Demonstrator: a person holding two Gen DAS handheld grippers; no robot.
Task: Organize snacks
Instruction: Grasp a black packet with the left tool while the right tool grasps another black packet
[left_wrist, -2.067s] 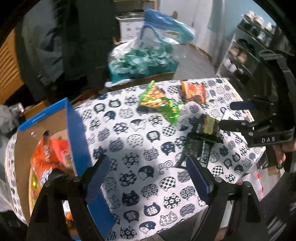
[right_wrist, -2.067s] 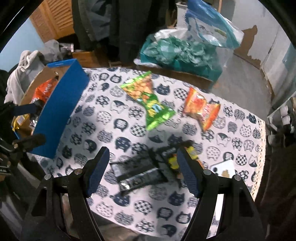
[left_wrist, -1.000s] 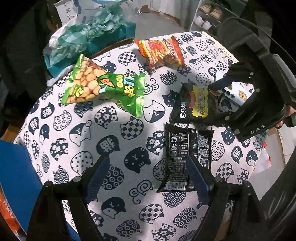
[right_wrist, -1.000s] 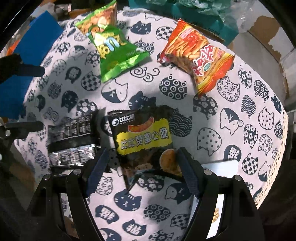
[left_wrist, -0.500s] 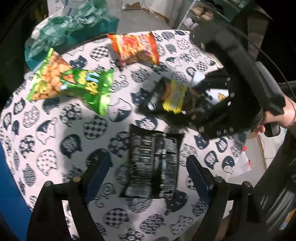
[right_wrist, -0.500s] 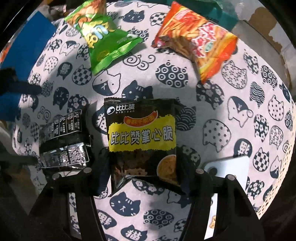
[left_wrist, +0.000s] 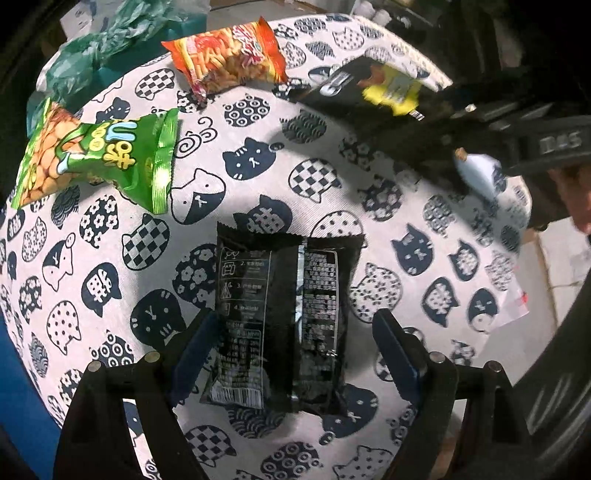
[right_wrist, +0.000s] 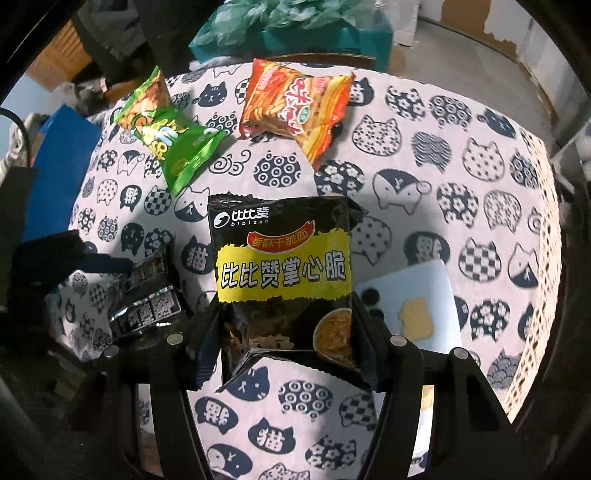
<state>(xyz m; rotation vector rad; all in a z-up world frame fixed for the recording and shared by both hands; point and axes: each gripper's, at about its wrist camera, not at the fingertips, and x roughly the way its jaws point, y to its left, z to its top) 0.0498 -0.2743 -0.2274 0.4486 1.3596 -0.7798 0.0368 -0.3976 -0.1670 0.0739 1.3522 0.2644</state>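
Note:
My right gripper (right_wrist: 286, 350) is shut on a black and yellow noodle snack bag (right_wrist: 282, 273) and holds it lifted above the cat-print table (right_wrist: 443, 155); the bag also shows in the left wrist view (left_wrist: 373, 92). My left gripper (left_wrist: 291, 354) is open, its fingers on either side of a black snack bag lying back-side up (left_wrist: 284, 317); that bag also shows in the right wrist view (right_wrist: 144, 299). A green snack bag (left_wrist: 99, 158) (right_wrist: 166, 133) and an orange snack bag (left_wrist: 229, 55) (right_wrist: 295, 103) lie farther back on the table.
A blue cardboard box (right_wrist: 59, 166) stands at the table's left edge. A white phone (right_wrist: 413, 306) lies on the table to the right of the held bag. A teal plastic bag (right_wrist: 291, 22) sits beyond the table's far edge.
My right gripper has closed on the black and yellow bag and lifted it off the table. My left gripper has moved down so its fingers straddle the face-down black bag.

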